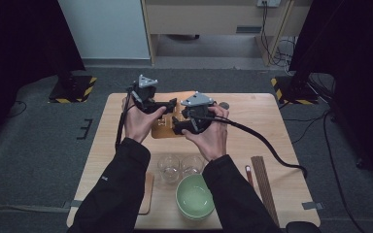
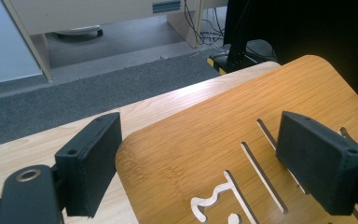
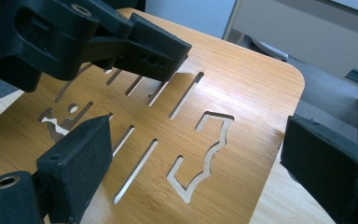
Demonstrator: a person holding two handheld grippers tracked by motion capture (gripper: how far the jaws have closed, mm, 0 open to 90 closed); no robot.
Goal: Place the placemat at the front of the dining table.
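- Your left tongs [image 1: 171, 104] sit over the far left part of the one bamboo board [image 1: 163, 130], their jaws spread wide and holding nothing; in the left gripper view the board's rounded corner [image 2: 223, 140] lies between the two black pads, one pad off its edge and the other above its slots.
- Your right tongs [image 1: 177, 127] are also wide apart and empty, hovering low over the same board; in the right gripper view the two pads straddle the board's corner [image 3: 242, 93], with the left tongs [image 3: 154, 51] just across from them.
- The board lies flat on the tabletop [image 1: 252, 126], near its far edge and about in the middle, partly covered by your hands.
- It carries several straight slots and cut-out shapes: the right gripper view shows one stepped cut-out [image 3: 203, 154] and another, smaller one [image 3: 58, 123] farther left.
- Nearer to you stand two clear glasses [image 1: 169, 167], side by side, and just in front of them one pale green bowl [image 1: 195, 196].
- At your right lies one bundle of dark brown sticks [image 1: 264, 187], with one small reddish item [image 1: 248, 174] just beside it.
- At your left, one more wooden board [image 1: 148, 191] peeks out from under your sleeve.
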